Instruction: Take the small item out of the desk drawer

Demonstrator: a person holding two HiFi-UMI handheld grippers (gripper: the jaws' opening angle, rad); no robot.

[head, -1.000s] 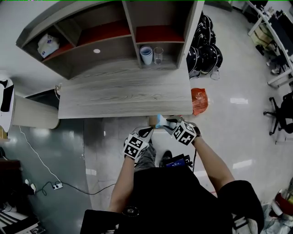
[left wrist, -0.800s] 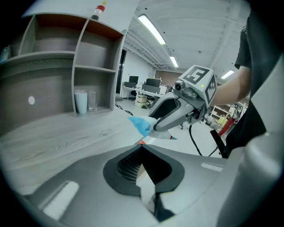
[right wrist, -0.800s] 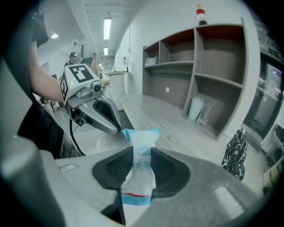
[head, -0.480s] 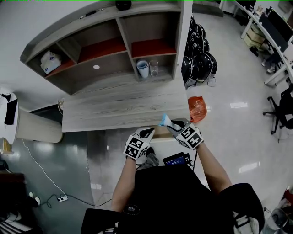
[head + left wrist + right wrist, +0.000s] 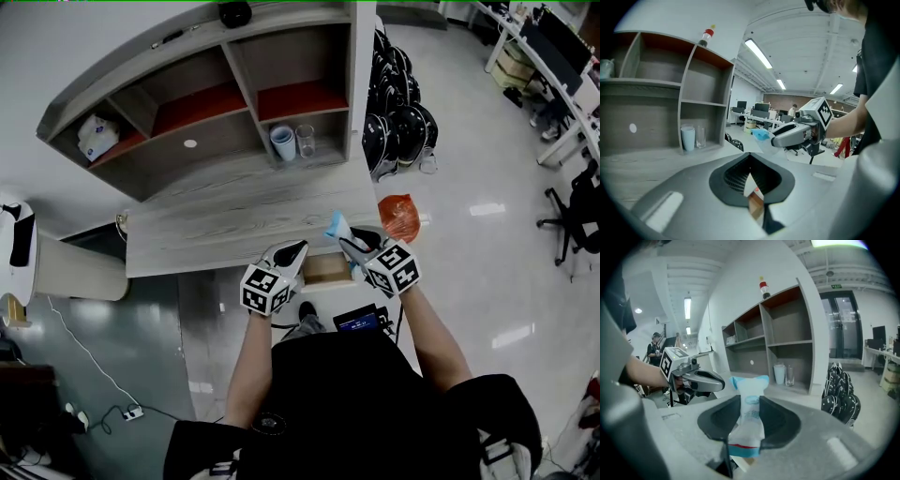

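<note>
My right gripper [image 5: 343, 238] is shut on a small white packet with blue ends [image 5: 335, 226], held upright over the desk's front edge. In the right gripper view the packet [image 5: 749, 420] stands pinched between the dark pads of the right gripper [image 5: 749, 401]. The open drawer [image 5: 326, 269], light brown inside, juts from under the desk [image 5: 234, 220] between my two hands. My left gripper [image 5: 292, 252] hovers just left of the drawer, shut and with nothing in it. In the left gripper view, the left gripper [image 5: 750, 157] has its jaws met, and the packet [image 5: 761, 134] shows beyond.
A hutch on the desk holds a white cup [image 5: 282, 142] and a glass [image 5: 306, 141]; a tissue pack [image 5: 97, 137] lies on its left shelf. An orange bag [image 5: 400, 216] and black bags [image 5: 398, 122] sit on the floor to the right.
Both grippers have risen and moved forward toward the desk edge. The packet went up with the right gripper. The open drawer now shows between the hands.
</note>
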